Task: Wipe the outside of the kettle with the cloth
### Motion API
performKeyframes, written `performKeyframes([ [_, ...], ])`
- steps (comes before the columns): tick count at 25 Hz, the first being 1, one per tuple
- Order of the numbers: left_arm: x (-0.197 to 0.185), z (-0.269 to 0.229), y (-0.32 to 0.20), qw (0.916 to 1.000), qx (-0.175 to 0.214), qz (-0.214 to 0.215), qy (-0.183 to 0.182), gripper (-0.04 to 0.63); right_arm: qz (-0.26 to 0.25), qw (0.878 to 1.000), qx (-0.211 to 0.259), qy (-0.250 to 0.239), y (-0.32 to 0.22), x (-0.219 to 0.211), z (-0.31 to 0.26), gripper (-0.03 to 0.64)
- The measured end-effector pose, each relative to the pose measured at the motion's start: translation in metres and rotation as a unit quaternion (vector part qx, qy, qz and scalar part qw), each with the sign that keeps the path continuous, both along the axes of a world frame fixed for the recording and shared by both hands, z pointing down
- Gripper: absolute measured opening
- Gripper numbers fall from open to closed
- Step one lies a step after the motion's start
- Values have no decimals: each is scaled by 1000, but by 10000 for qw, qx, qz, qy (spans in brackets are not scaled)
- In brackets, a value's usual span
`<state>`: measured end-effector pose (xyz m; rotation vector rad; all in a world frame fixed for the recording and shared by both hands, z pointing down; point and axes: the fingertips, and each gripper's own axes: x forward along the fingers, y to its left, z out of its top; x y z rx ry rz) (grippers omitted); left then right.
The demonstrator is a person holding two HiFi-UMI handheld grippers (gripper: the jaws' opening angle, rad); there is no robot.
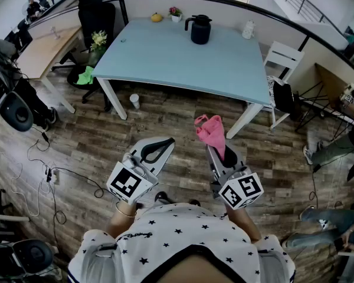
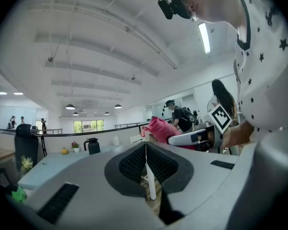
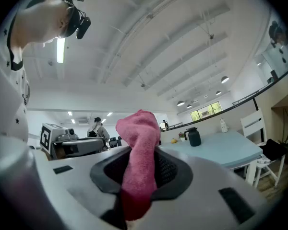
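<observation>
Head view: the person stands on the wooden floor, well apart from the pale blue table (image 1: 183, 61). The black kettle (image 1: 199, 29) stands upright near the table's far edge, its handle toward the view's left. The left gripper (image 1: 166, 141) is held low with its jaws together. The right gripper (image 1: 212, 150) carries the pink cloth (image 1: 211, 130), which is bunched above its tips. The step in hand looks like the approach. I judge it best to walk up to the near edge first, because the kettle sits deep on the table and calls for a long reach.

Left gripper view: the two pads meet along one thin line with nothing between them. The kettle (image 2: 91, 145) shows small, beyond the jaw tips and to their left. This gripper would need to spread its jaws before it could steady the kettle. The handle seems the safest place to brace, as a push on the round body could slide it.

Right gripper view: the jaws are clamped on the cloth (image 3: 139, 162), which runs up through them and ends in a thick folded wad above the tips. The kettle (image 3: 193, 137) stands on the table off to the right. Since the wad sticks out past the jaws, I would lead with it so that only fabric meets the kettle's wall, not hard plastic. I would also wipe round the side in light strokes.
</observation>
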<state>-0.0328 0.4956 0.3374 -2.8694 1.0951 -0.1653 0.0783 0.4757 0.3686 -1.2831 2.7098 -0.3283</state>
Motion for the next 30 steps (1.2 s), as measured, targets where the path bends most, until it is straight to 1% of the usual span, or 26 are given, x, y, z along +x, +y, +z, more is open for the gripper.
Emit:
performKeyframes([
  [3, 2, -2, 3, 10000, 5, 64, 54, 29, -60, 10000, 4, -49, 3, 3, -1, 101],
  [5, 6, -2, 3, 10000, -37, 1, 60, 29, -57, 10000, -37, -72, 4, 8, 1, 101],
  [9, 19, 1, 3, 10000, -45, -4, -45, 29, -98, 9999, -52, -108, 3, 20, 3, 101],
  [11, 27, 1, 1, 10000, -13, -38, -28, 29, -120, 9998, -42, -123, 2, 27, 4, 101],
  [20, 63, 4, -3, 9997, 43, -196, -109, 29, -148, 9991, -132, -381, 3, 67, 8, 103],
  [24, 77, 7, -4, 9998, 5, -204, -73, 29, -164, 9986, -211, -453, 5, 88, 14, 104],
  [26, 79, 6, -4, 9993, 45, -354, -54, 29, -179, 9984, -257, -461, 6, 93, 16, 104],
  [28, 79, 5, -5, 9982, 73, -583, -115, 29, -194, 9981, -305, -493, 6, 96, 19, 104],
  [30, 79, 6, -6, 9972, 97, -720, -156, 29, -201, 9976, -367, -554, 5, 98, 22, 104],
])
